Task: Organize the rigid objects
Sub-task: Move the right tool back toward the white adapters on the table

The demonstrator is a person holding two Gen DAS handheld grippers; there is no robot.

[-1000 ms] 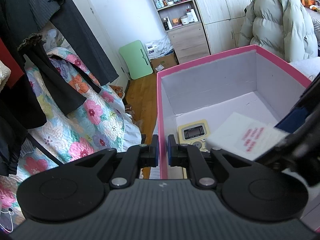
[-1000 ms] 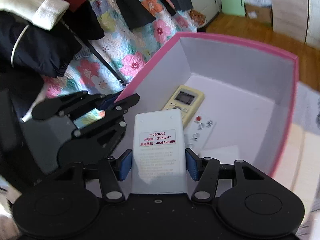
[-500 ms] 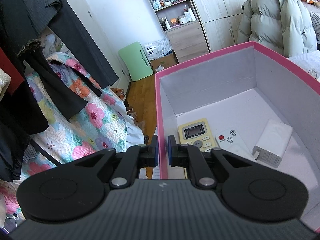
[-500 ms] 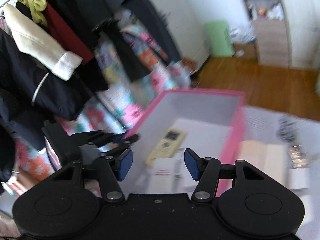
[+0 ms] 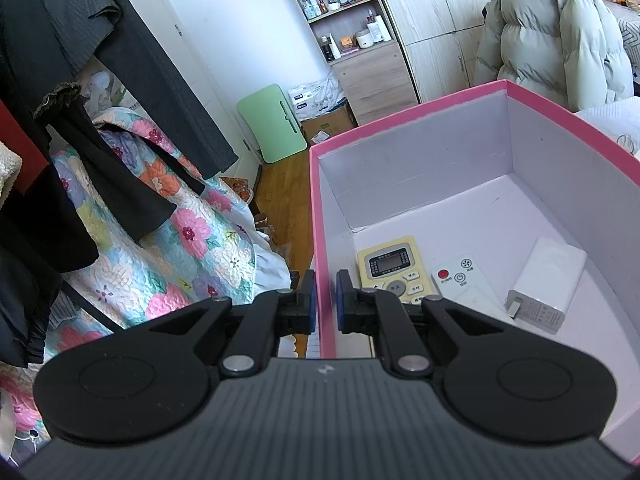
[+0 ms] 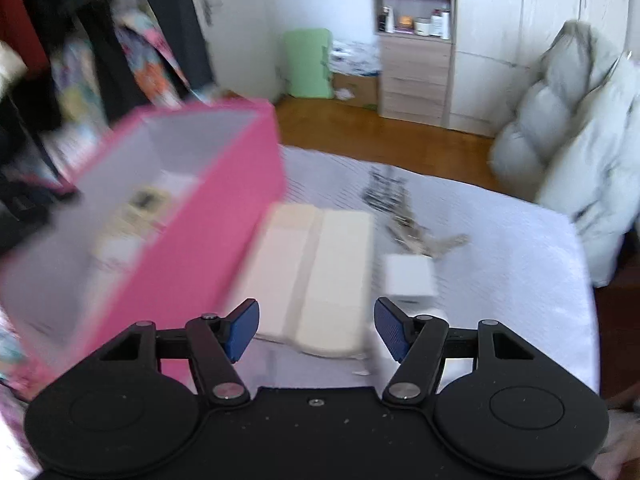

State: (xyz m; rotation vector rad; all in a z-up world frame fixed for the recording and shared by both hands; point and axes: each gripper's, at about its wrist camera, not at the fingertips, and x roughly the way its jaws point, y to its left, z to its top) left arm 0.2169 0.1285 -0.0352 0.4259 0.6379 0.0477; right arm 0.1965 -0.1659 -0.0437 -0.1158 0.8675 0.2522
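My left gripper [image 5: 325, 304] is shut on the near left wall of the pink box [image 5: 420, 168]. Inside the box lie a yellow remote [image 5: 390, 266], a small white remote [image 5: 460, 280] and a white adapter block [image 5: 548, 284]. The right wrist view is blurred. There my right gripper [image 6: 316, 322] hangs outside the pink box [image 6: 192, 240], its jaws opening with nothing between them. Just ahead of it two cream slabs [image 6: 336, 272] lie side by side on the white bedcover. A small white cube [image 6: 408, 276] sits to their right.
A bunch of keys [image 6: 404, 224] lies beyond the cube on the white bedcover [image 6: 500, 264]. A pale puffer jacket [image 6: 580, 140] sits at the bed's far right. Dark clothes and a floral quilt [image 5: 132, 240] hang left of the box. Shelves and wooden cabinets [image 6: 416, 60] line the far wall.
My right gripper let the white adapter block go into the box, pulled out and swung right over the bed. The left gripper kept its hold on the box wall.
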